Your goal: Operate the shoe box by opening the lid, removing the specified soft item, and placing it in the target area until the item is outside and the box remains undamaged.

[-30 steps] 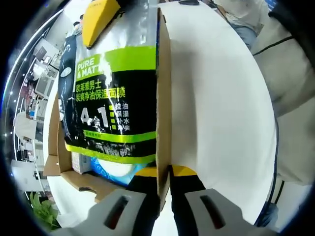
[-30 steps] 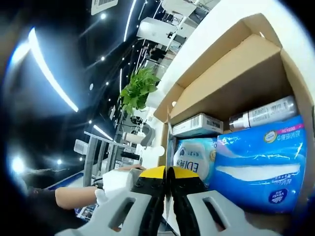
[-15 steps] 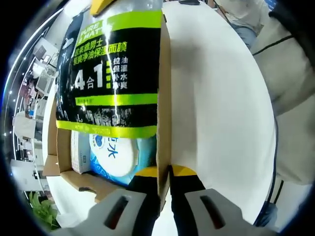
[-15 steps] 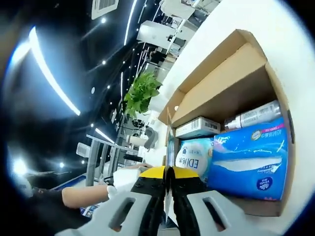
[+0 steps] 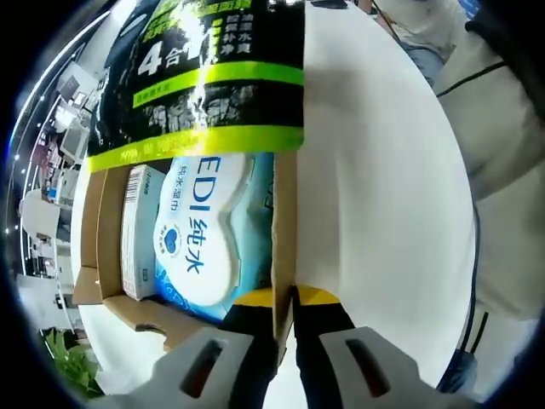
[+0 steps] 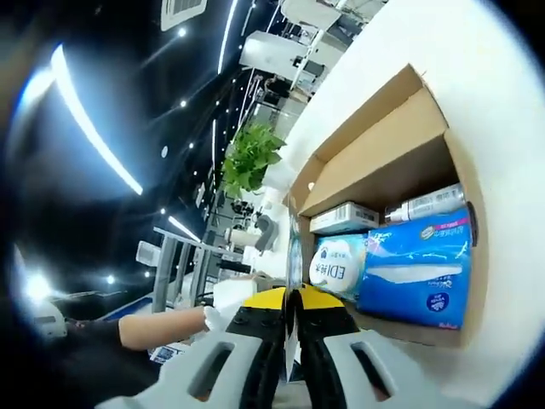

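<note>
Left claw pinched the shoe box wall, apparently steadying it on the white worktop. Right claw gripped the thin edge of the black-and-green pouch, which hung above the box, over the blue wipes pack inside.

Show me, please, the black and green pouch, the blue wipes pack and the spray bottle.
Black and green pouch (image 5: 204, 77), left gripper view, printed front.
Blue wipes pack (image 6: 413, 277), right gripper view, its face.
Spray bottle (image 6: 423, 203), right gripper view, its body.
</note>
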`<move>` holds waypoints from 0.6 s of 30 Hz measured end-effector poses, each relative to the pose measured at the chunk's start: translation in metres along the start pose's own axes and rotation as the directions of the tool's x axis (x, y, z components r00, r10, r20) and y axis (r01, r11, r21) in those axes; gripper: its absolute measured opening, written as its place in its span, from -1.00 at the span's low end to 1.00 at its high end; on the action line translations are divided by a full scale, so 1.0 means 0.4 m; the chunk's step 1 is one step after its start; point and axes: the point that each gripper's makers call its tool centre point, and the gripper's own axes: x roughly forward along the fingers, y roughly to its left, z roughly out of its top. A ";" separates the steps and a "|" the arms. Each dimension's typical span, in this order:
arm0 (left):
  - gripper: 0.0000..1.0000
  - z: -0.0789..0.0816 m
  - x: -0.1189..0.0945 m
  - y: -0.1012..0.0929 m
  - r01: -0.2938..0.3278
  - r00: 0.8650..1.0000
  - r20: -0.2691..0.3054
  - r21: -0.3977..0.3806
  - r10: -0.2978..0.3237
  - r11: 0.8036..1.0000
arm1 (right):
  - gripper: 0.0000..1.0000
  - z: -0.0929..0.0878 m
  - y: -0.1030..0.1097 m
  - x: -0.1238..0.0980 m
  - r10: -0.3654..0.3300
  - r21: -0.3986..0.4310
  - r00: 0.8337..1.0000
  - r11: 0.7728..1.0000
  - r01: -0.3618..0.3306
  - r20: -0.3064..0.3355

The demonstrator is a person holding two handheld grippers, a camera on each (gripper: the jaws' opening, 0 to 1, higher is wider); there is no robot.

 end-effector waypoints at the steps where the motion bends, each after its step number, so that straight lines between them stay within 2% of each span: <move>1: -0.91 0.000 0.000 0.000 -0.002 1.000 0.000 0.002 0.002 1.000 | -1.00 -0.001 0.000 -0.001 0.000 0.001 1.000 1.000 0.000 0.000; 10: -0.91 0.000 -0.001 -0.001 -0.005 1.000 0.001 0.003 0.005 1.000 | -1.00 -0.004 0.006 -0.024 0.021 0.014 1.000 1.000 -0.021 0.023; 18: -0.91 0.000 0.000 -0.001 -0.009 1.000 -0.001 0.004 0.009 1.000 | -1.00 0.013 0.002 -0.066 0.032 0.013 0.998 0.999 -0.033 0.057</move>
